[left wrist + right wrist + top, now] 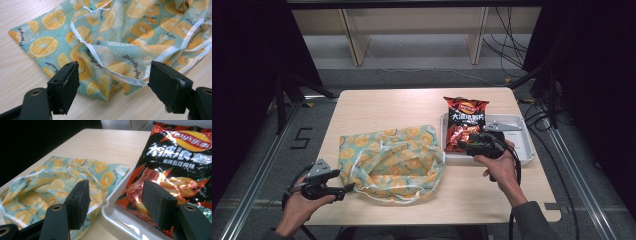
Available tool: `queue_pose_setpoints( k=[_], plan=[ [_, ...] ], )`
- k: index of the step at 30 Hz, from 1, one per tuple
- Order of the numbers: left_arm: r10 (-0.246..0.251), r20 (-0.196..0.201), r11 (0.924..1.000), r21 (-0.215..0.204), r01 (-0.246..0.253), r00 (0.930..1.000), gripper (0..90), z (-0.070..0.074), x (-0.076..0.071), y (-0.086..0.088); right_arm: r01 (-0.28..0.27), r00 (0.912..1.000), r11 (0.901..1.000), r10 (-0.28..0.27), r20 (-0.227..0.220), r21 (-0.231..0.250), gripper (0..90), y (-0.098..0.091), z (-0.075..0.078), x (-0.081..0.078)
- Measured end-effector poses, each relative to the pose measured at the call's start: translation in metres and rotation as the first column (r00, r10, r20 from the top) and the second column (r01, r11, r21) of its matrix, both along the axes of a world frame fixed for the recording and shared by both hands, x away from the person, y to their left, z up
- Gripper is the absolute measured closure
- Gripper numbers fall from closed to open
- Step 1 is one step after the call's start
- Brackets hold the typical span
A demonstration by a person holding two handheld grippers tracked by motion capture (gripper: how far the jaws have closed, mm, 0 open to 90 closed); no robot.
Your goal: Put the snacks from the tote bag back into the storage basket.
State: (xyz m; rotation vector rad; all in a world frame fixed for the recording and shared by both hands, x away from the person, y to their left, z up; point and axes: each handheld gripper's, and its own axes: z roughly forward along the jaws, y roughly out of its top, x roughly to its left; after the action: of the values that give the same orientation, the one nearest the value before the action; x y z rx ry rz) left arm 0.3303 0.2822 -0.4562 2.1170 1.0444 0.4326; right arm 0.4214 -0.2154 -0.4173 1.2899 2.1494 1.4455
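Chip bag (465,123) lengthwise in tray (526,142), top end toward table's far edge

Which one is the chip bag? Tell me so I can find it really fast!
Look at the wooden table, then its right side, where a white tray sits. The chip bag lies in that tray, its top poking over the far rim. It is shiny red and black, unlike the soft orange-print cloth bag beside it.

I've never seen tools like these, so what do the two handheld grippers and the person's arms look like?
Each hand holds a black gripper, the left gripper and the right gripper, with two blocky black jaws. Each carries a grey three-cornered plate on top and trails a black cable. A grey sleeve covers the right forearm.
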Motion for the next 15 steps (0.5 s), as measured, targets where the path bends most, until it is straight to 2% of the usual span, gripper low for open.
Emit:
queue_pose_setpoints(
  k=[1, 5, 7, 8, 9, 10, 11, 12, 13, 14, 15],
  plan=[
    [-0.001, -0.001, 1.0000, 0.002, 0.001, 1.0000, 23.9, 0.000, 0.000, 0.000, 0.004, 0.9998, 0.9999, -0.004, -0.021, 0.009, 40.0, 0.001, -0.001, -0.003],
    [0.004, 0.014, 0.9999, -0.010, -0.004, 0.9999, 23.9, -0.001, 0.000, -0.001, -0.004, 0.9999, 1.0000, 0.004, -0.012, -0.004, 39.9, 0.001, -0.006, -0.009],
    [0.003, 0.015, 0.9999, -0.010, -0.002, 0.9999, 23.9, -0.002, 0.000, -0.001, -0.012, 0.9996, 0.9999, 0.012, -0.027, 0.012, 39.6, 0.002, -0.008, -0.015],
    [0.009, 0.017, 0.9998, -0.018, -0.009, 0.9998, 23.9, -0.002, 0.000, -0.002, -0.007, 0.9988, 0.9999, 0.008, -0.049, 0.015, 39.6, 0.002, -0.007, -0.017],
    [0.009, 0.013, 0.9997, -0.022, -0.008, 0.9999, 23.9, -0.003, 0.000, -0.002, -0.027, 0.9996, 0.9996, 0.027, -0.011, 0.007, 39.4, 0.001, -0.009, -0.017],
    [0.009, 0.005, 0.9998, -0.019, -0.009, 0.9999, 23.9, -0.002, 0.000, -0.002, -0.020, 0.9994, 0.9997, 0.020, -0.028, 0.016, 39.2, 0.002, -0.009, -0.020],
    [0.005, 0.003, 0.9999, -0.013, -0.005, 1.0000, 23.9, -0.002, 0.000, -0.002, -0.033, 0.9994, 0.9995, 0.033, -0.010, 0.000, 38.9, 0.001, -0.009, -0.020],
    [-0.004, 0.003, 1.0000, -0.001, 0.004, 1.0000, 23.8, -0.001, 0.000, -0.001, -0.035, 0.9989, 0.9992, 0.036, -0.031, 0.017, 38.3, 0.003, -0.010, -0.025],
    [-0.002, 0.002, 1.0000, -0.003, 0.002, 1.0000, 23.8, -0.001, 0.000, -0.001, -0.035, 0.9989, 0.9992, 0.036, -0.031, 0.017, 38.3, 0.003, -0.010, -0.025],
    [0.005, 0.004, 0.9999, -0.015, -0.005, 1.0000, 23.8, -0.002, 0.000, -0.002, -0.057, 0.9984, 0.9983, 0.057, -0.001, -0.006, 38.1, 0.003, -0.011, -0.026],
    [0.014, 0.005, 0.9996, -0.024, -0.013, 0.9999, 23.8, -0.003, -0.001, -0.003, -0.057, 0.9984, 0.9983, 0.057, -0.001, -0.006, 38.1, 0.003, -0.011, -0.026]
  ],
)
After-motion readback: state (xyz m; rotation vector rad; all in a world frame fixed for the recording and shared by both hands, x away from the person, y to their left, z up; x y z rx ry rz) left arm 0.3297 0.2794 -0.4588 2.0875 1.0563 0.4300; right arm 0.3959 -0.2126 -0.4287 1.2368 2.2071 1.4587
